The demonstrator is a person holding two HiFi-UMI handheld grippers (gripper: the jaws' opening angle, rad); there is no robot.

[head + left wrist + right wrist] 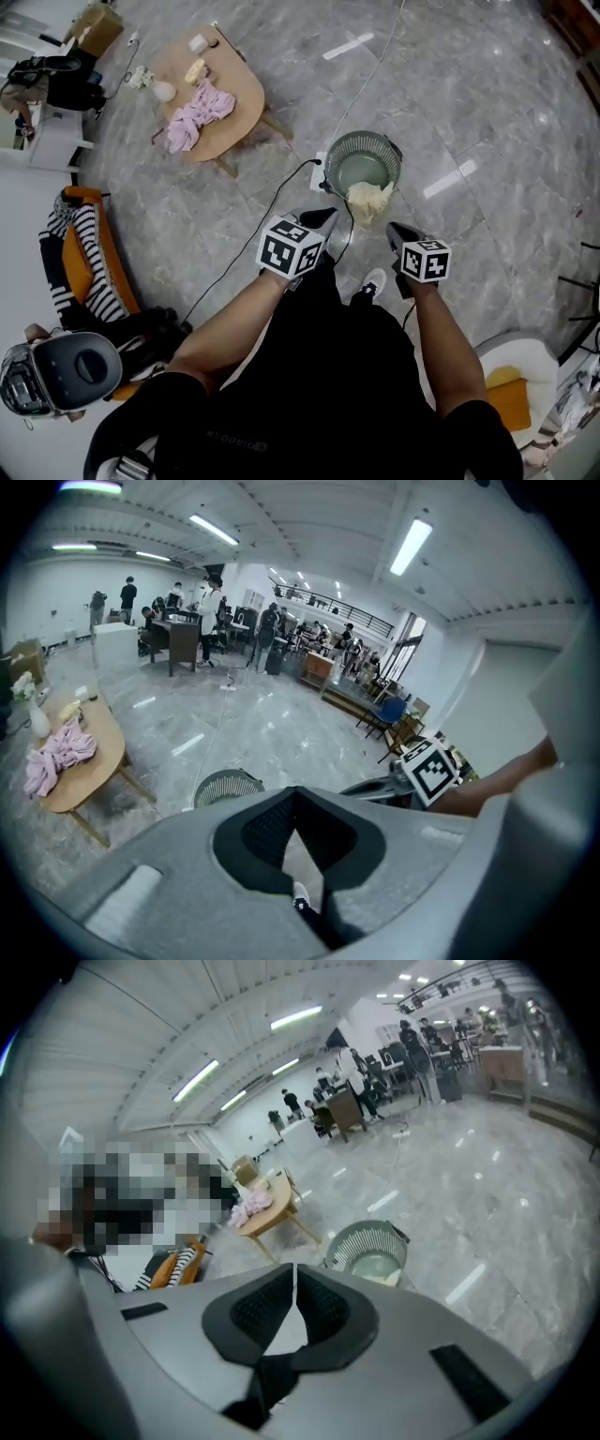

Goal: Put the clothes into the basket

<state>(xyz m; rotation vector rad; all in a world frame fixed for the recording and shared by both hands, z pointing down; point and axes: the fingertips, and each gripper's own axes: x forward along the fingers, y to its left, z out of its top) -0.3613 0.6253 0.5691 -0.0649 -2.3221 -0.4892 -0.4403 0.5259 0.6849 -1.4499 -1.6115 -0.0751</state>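
Your right gripper (294,1269) has its jaws drawn nearly together, just a thin slit, with nothing caught between them. Past the tips, the slatted basket (349,1252) stands on the grey floor (469,1204) with a pale garment (380,1267) inside. Further left, pink clothes (247,1207) lie heaped on the wooden table (278,1206).

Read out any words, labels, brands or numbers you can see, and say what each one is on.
Pale grey print on the person's black top: upside down, too small to read.
Two white cubes with black square markers: patterns only, no letters or numbers.
Nothing else legible.
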